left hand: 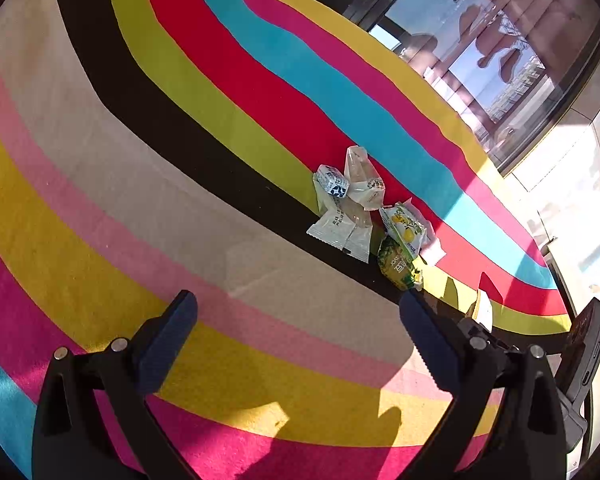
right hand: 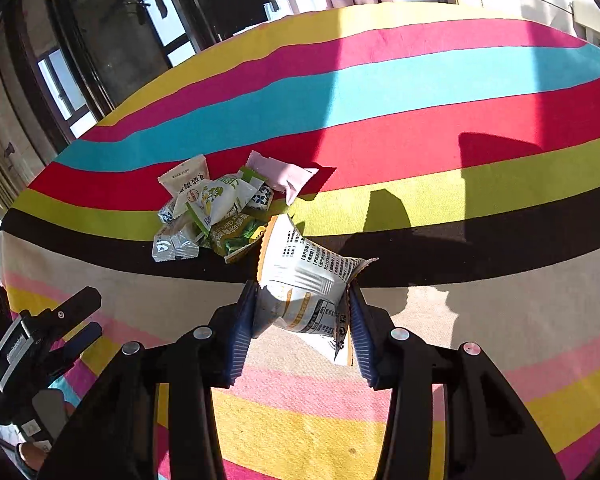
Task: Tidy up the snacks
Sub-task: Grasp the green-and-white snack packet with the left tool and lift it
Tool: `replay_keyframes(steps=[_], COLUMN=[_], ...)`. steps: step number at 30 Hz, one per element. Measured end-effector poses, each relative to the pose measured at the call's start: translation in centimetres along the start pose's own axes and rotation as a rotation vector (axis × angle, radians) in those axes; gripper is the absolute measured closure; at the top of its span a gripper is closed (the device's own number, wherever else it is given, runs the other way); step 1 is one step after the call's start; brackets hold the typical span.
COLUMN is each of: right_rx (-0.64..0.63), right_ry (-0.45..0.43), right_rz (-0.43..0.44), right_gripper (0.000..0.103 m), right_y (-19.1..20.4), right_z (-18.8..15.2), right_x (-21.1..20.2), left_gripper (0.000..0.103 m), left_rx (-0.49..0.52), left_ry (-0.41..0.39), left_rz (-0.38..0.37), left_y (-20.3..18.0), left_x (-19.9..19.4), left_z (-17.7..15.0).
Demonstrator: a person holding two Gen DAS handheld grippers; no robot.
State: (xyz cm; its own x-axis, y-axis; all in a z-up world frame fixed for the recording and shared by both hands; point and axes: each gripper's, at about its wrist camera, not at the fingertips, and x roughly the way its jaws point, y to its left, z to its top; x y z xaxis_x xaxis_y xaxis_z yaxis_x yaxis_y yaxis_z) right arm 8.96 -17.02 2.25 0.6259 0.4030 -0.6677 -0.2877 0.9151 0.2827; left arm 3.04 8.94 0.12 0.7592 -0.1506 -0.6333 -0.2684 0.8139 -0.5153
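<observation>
Snack packet (right hand: 304, 288), white with orange trim, pinched between pads of right gripper (right hand: 302, 320) above striped rug (right hand: 460, 120), just beside snack pile (right hand: 220, 208); left gripper (left hand: 298, 320) spread wide, holding nothing, nearer than pile.

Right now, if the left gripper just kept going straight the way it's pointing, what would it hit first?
Probably nothing but the striped rug. The left gripper is open and empty, aimed down at bare rug; the snack pile lies further on and to its right, though depth is unclear.
</observation>
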Motion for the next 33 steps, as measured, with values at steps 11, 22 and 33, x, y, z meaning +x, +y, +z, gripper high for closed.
replay_keyframes(steps=[11, 22, 33], right_rx=[-0.057, -0.057, -0.049], right_ry=[-0.122, -0.123, -0.116], right_rz=[0.106, 0.076, 0.069], right_gripper=[0.059, 0.058, 0.056], right_y=[-3.4, -3.3, -3.4], right_z=[-1.0, -0.9, -0.8], right_x=[-4.2, -3.7, -3.6], left_gripper=[0.002, 0.002, 0.006], left_rx=[0.100, 0.197, 0.034], left_ry=[0.047, 0.156, 0.237], left_rz=[0.032, 0.061, 0.291], left_y=[-1.4, -10.6, -15.5], left_x=[0.7, 6.1, 13.9], left_z=[-0.3, 1.4, 5.5])
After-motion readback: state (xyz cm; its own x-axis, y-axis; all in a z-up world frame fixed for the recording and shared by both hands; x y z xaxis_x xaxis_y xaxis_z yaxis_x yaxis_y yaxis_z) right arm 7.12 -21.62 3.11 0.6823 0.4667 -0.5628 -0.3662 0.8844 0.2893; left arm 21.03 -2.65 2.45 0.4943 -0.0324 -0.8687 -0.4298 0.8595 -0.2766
